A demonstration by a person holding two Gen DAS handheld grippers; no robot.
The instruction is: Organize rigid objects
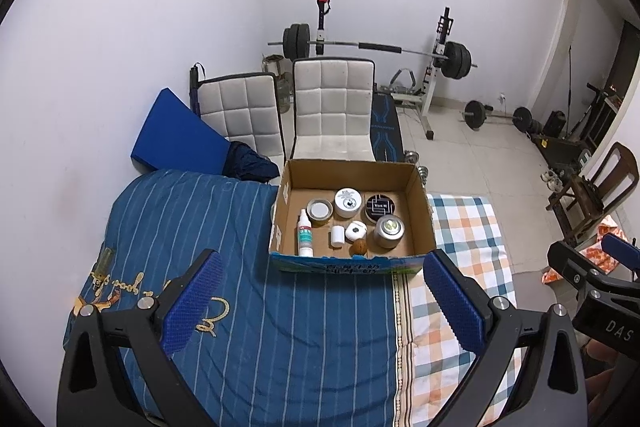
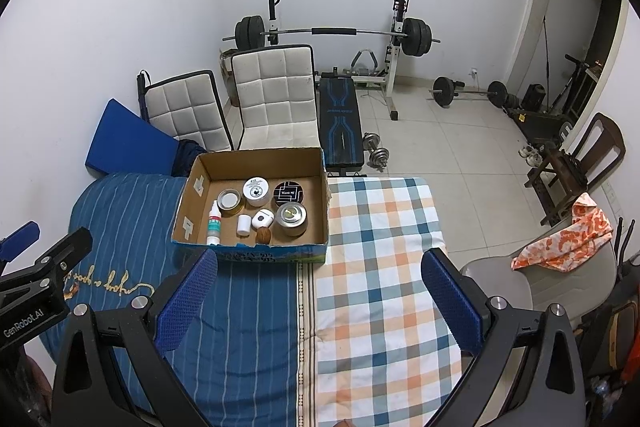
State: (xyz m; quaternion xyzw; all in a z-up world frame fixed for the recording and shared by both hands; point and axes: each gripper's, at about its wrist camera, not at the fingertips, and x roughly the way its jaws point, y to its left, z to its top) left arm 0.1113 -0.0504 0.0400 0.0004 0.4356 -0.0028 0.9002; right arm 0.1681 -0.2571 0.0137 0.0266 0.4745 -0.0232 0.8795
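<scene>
A cardboard box [image 1: 418, 203] [image 2: 192, 187] stands on the bed and holds several rigid items: a white spray bottle [image 1: 304, 234] [image 2: 213, 223], a white round tin [image 1: 347, 202] [image 2: 256, 191], a black round tin [image 1: 379, 207] [image 2: 289, 192], a silver tin [image 1: 388, 231] [image 2: 292, 217], a small white bottle [image 1: 337, 235], a brown ball [image 1: 359, 248] [image 2: 264, 235]. My left gripper [image 1: 322, 301] is open and empty above the blue striped cover, short of the box. My right gripper [image 2: 318, 301] is open and empty above the checked cover.
Two white padded chairs [image 1: 332, 107] stand behind the box, with a blue cushion [image 1: 176, 135] at the wall. A weight bench, barbell rack [image 2: 332, 35] and dumbbells [image 2: 376, 147] fill the floor beyond. A wooden chair [image 2: 576, 163] stands right.
</scene>
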